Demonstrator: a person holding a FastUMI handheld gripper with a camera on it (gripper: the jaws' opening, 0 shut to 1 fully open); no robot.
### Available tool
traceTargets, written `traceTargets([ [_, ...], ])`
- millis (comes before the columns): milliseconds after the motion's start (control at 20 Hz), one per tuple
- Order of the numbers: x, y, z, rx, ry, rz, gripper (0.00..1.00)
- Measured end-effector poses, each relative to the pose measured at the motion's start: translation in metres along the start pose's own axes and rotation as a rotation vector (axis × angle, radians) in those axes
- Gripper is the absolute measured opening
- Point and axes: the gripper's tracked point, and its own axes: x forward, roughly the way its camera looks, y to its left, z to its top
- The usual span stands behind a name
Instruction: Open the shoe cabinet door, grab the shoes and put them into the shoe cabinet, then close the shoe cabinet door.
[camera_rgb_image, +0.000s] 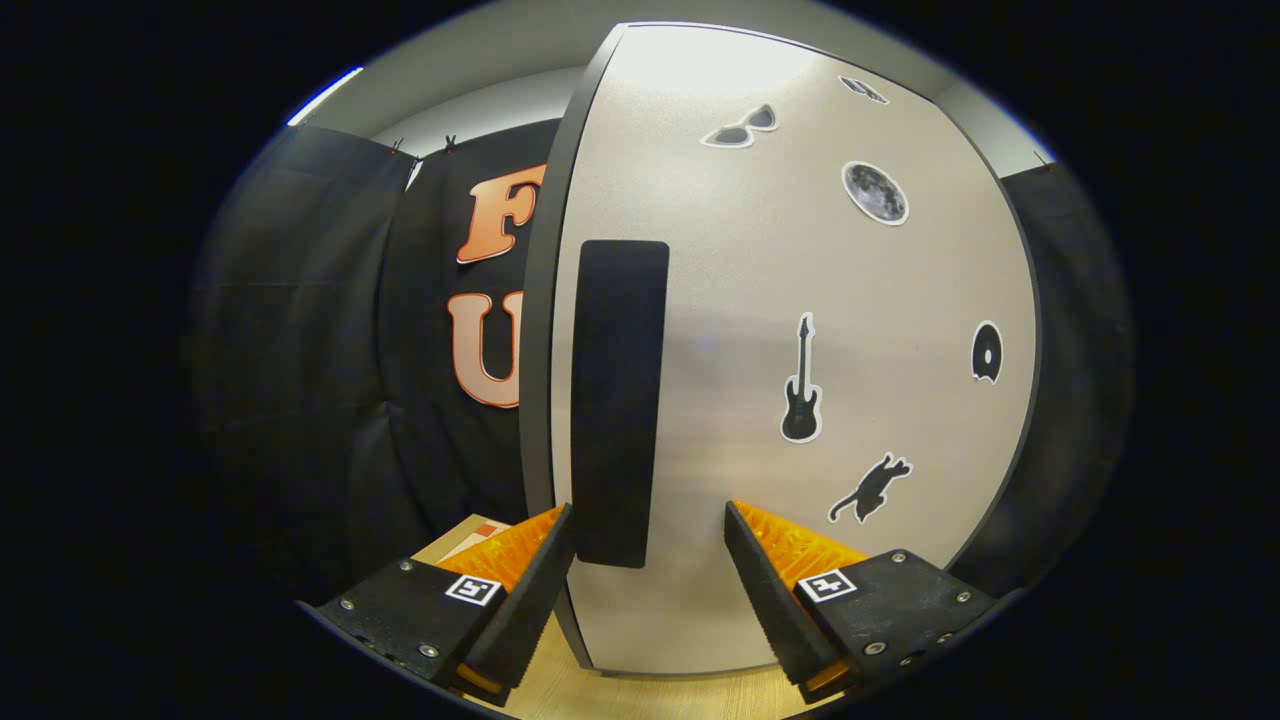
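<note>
The shoe cabinet door (800, 300) is a pale grey panel with a dark edge and several stickers: a guitar, a cat, a moon, sunglasses. A tall dark handle (618, 400) runs upright near the door's left edge. My gripper (650, 525) stands open right in front of the door, with the handle's lower end between the two fingertips. The left fingertip (545, 560) sits close beside the handle, while the right fingertip (750, 560) stands well off to its right. Neither presses on it.
Black cloth walls hang to the left and right of the cabinet. A light wooden floor (650, 695) shows under the door. A cardboard-coloured box corner (470, 535) lies low on the left, behind my left finger.
</note>
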Motion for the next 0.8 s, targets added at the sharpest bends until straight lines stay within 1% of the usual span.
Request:
traceTargets([
  [100,-0.013,-0.004,0.007,-0.001,-0.018,-0.008,0.94],
  [400,-0.076,-0.021,0.021,-0.019,-0.040,-0.050,0.94],
  [500,-0.100,-0.028,0.022,-0.005,-0.031,-0.061,0.94],
  [650,-0.140,-0.047,0.032,0.003,-0.064,-0.101,0.94],
  [800,-0.182,-0.062,0.032,-0.002,-0.067,-0.133,0.94],
])
